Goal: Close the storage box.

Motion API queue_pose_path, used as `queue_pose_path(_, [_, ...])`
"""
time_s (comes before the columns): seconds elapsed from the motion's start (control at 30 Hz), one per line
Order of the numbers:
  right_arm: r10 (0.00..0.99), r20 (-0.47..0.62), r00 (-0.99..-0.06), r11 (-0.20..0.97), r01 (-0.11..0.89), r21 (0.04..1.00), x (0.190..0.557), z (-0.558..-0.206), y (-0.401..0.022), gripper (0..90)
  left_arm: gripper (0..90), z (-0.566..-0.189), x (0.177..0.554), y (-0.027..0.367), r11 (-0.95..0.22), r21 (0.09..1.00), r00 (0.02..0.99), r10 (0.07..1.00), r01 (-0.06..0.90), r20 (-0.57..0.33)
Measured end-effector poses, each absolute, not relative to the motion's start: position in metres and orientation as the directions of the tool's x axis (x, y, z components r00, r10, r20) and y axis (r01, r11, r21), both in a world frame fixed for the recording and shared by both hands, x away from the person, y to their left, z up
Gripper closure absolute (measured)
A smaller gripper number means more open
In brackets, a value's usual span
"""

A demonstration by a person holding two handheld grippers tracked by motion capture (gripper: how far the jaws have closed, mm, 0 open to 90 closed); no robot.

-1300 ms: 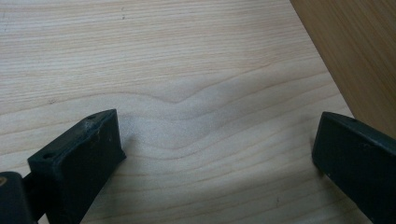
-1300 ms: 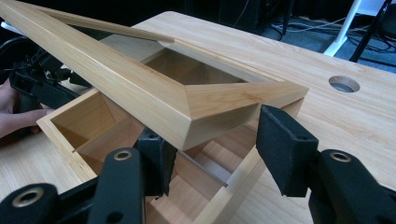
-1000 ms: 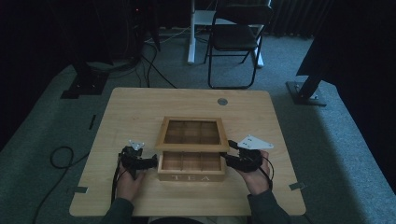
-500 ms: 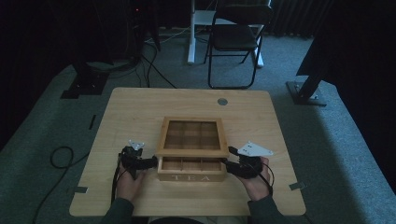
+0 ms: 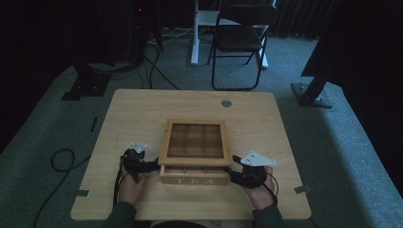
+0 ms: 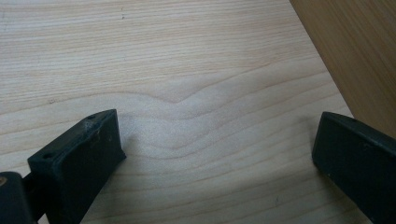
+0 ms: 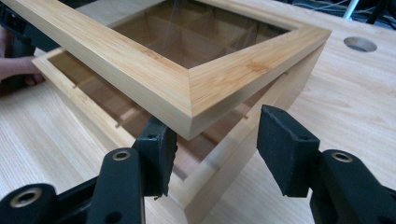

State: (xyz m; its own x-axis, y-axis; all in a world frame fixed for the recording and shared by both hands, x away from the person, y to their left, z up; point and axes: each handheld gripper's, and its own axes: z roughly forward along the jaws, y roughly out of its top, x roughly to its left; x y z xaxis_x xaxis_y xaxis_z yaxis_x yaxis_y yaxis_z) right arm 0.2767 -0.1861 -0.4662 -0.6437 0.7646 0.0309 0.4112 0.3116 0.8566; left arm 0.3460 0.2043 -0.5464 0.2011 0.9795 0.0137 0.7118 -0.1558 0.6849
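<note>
Your right gripper (image 7: 212,149) straddles the lid (image 7: 187,88) corner, jaws narrow (not clamped); left gripper (image 6: 215,154) wide, beside box (image 5: 194,175).

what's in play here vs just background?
In play: tea box, its lid part-raised, right gripper at the lid's corner, left gripper open beside the box.
Background: table, its round hole, folding chair, floor cables.
</note>
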Motion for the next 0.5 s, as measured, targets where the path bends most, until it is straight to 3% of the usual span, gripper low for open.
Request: queue_pose_path(0.5, [0.762,0.041,-0.646,0.334,0.448,0.829,0.271,-0.483,-0.183,47.6,1.6,-0.546,0.346,0.204,-0.154,0.686,0.200,0.980,0.711,0.013])
